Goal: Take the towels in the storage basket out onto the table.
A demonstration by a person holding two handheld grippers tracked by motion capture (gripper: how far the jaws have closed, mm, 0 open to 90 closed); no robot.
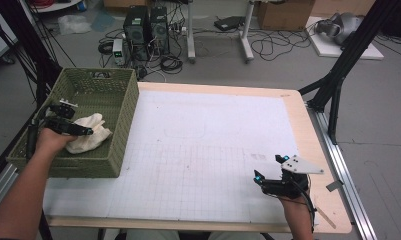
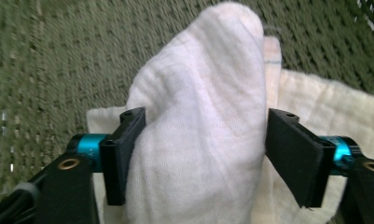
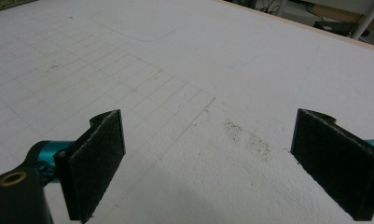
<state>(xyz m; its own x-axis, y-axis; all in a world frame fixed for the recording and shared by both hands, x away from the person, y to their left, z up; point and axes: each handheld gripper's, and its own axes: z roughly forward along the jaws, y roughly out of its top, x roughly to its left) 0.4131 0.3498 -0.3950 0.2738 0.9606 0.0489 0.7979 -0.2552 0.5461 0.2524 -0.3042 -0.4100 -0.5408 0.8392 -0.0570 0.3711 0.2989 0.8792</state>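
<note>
1. Tabletop of pale wood (image 1: 324, 150), covered by a white gridded foam sheet (image 1: 213, 150) with a grainy surface.
2. Olive-green woven plastic basket (image 1: 123, 107), rectangular, at the table's left edge.
3. Crumpled cream cotton cloth (image 1: 93, 131) lying inside the basket.
4. Left gripper (image 2: 203, 154): felt-padded jaws partly closed, both pads touching a raised cloth fold.
5. Right gripper (image 3: 212, 163): jaws wide apart, empty, over the sheet.

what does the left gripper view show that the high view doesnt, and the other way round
Left gripper view alone: how the left claw stands on the white cloth, a raised fold between its two pads, both touching it.

High view alone: the whole green basket at the table's left edge, the right claw low over the white mat, and the floor clutter beyond.

Both: the cloth inside the woven basket, with the left claw on it.
</note>
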